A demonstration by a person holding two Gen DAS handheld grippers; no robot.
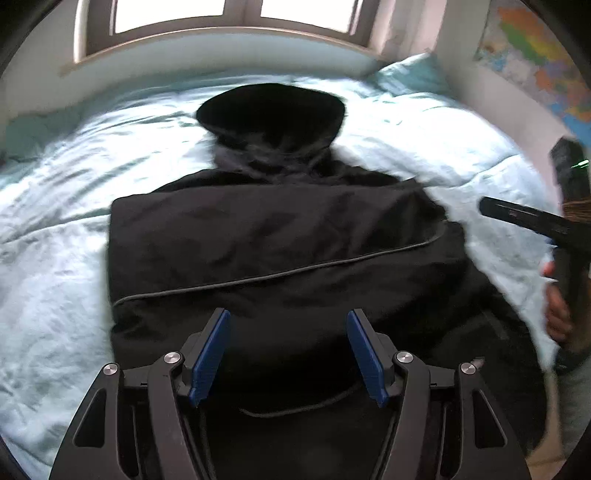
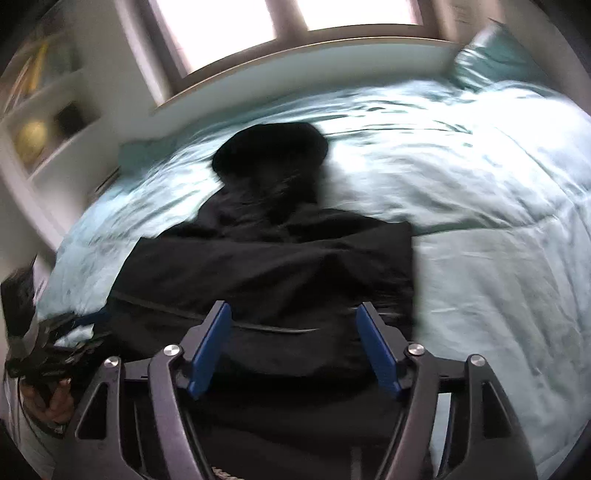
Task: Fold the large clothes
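Bed: you work over a bed (image 1: 55, 229) spread with a pale blue-green duvet, rumpled all over; it fills the middle of both views.
Pillow: a teal pillow (image 1: 410, 74) lies at the upper right of the left wrist view, against the wall beneath the window.
Window: a bright window (image 1: 229, 14) with a pale sill runs across the top of both frames.
Wall map: a colourful map (image 1: 543, 62) hangs at the upper right edge of the left wrist view.
Shelves: white shelves (image 2: 48, 122) stand at the upper left of the right wrist view; they hold blurred things, one yellowish and round, one dark, too smeared to name.
Garment: the black hooded jacket (image 1: 280, 240) lies on the duvet in the centre of both frames, its hood toward the window, its body folded into a broad block with a thin pale seam line running across it.
Cord: a dark cord (image 1: 295, 408) loops on the cloth at the lower centre of the left wrist view.
Left tool: your left tool (image 1: 288, 325) hovers over the near edge of the jacket, its blue pads spread apart and nothing between them but air above the cloth.
Right tool: your right tool (image 2: 293, 317) hangs over the jacket's near part, released, pads wide and gripping nothing.
Hands: your right hand (image 1: 557, 310) shows at the right edge of the left wrist view, and your left hand (image 2: 55, 402) at the lower left of the right wrist view, each wrapped round its handle.
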